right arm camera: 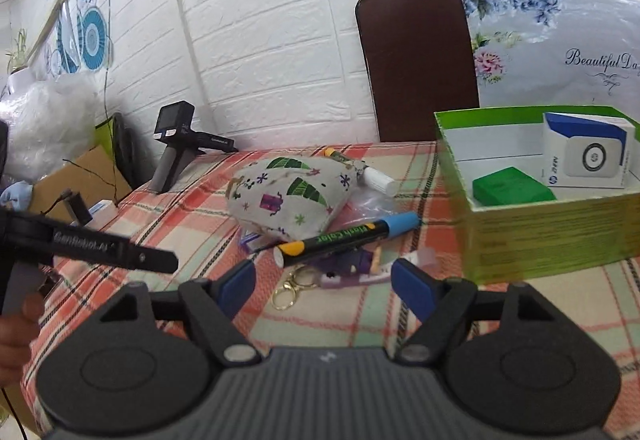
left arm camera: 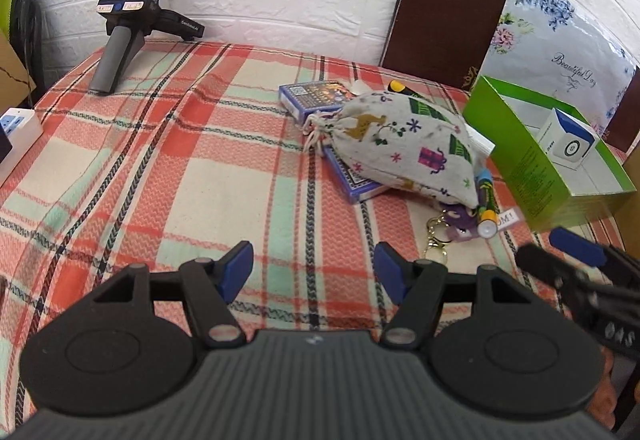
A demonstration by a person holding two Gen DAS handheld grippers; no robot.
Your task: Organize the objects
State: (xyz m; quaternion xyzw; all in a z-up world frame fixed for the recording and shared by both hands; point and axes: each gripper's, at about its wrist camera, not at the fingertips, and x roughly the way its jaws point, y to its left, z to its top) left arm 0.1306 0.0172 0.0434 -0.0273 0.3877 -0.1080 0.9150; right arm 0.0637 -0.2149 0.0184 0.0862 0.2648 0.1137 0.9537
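On the checked tablecloth (left arm camera: 160,159) a printed drawstring pouch (left arm camera: 404,143) (right arm camera: 292,195) lies over two blue card boxes (left arm camera: 316,97). In front of it rest a black marker with a blue cap (right arm camera: 344,236) (left arm camera: 486,199) and a purple keychain with a gold ring (right arm camera: 348,264) (left arm camera: 460,224). A green open box (right arm camera: 552,236) (left arm camera: 532,159) on the right holds a white-and-blue carton (right arm camera: 588,155) and a green block (right arm camera: 512,189). My left gripper (left arm camera: 313,264) is open over bare cloth, left of the pile. My right gripper (right arm camera: 326,282) is open just short of the keychain, touching nothing.
A spare handheld gripper with a screen (left arm camera: 128,23) (right arm camera: 180,147) stands at the table's back left. A second marker with a white cap (right arm camera: 376,177) lies behind the pouch. A brown chair back (left arm camera: 444,7) and white brick wall close the far side. A power strip (left arm camera: 18,127) sits at the left edge.
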